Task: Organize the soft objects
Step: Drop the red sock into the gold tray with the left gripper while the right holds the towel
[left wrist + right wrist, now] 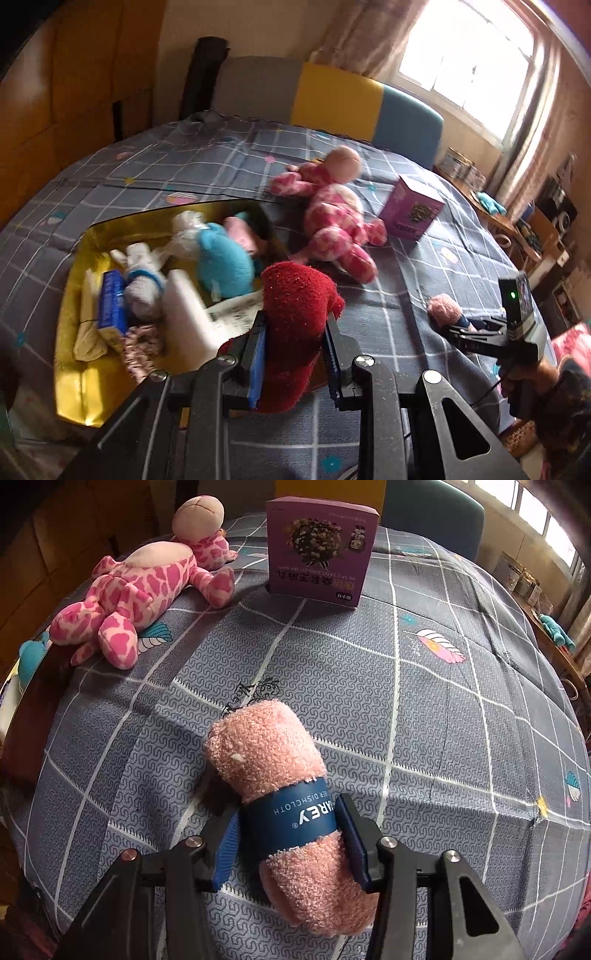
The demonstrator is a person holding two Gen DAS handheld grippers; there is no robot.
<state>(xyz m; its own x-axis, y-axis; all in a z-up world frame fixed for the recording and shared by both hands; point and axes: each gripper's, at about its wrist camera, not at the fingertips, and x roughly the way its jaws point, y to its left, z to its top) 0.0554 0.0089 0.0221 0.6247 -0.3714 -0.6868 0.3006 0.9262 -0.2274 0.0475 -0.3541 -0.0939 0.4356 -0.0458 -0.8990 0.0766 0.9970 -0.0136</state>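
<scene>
My left gripper [293, 343] is shut on a red plush cloth [295, 314] and holds it above the bed, beside the gold-lined box [77, 391]. The box holds a blue plush [221, 264], a white plush [142, 282] and other soft items. My right gripper [290, 840] is shut on a rolled pink dishcloth [266, 753] with a blue paper band, over the grey checked bedspread [406, 709]. The right gripper also shows in the left wrist view [448, 325]. A pink spotted plush doll [338, 218] lies on the bed; it also shows in the right wrist view [136, 594].
A purple carton [319, 550] stands on the bed beyond the dishcloth and shows in the left wrist view [410, 208] right of the doll. A grey, yellow and blue headboard [332, 92] is behind. Shelves with clutter [535, 229] stand at the right under the window.
</scene>
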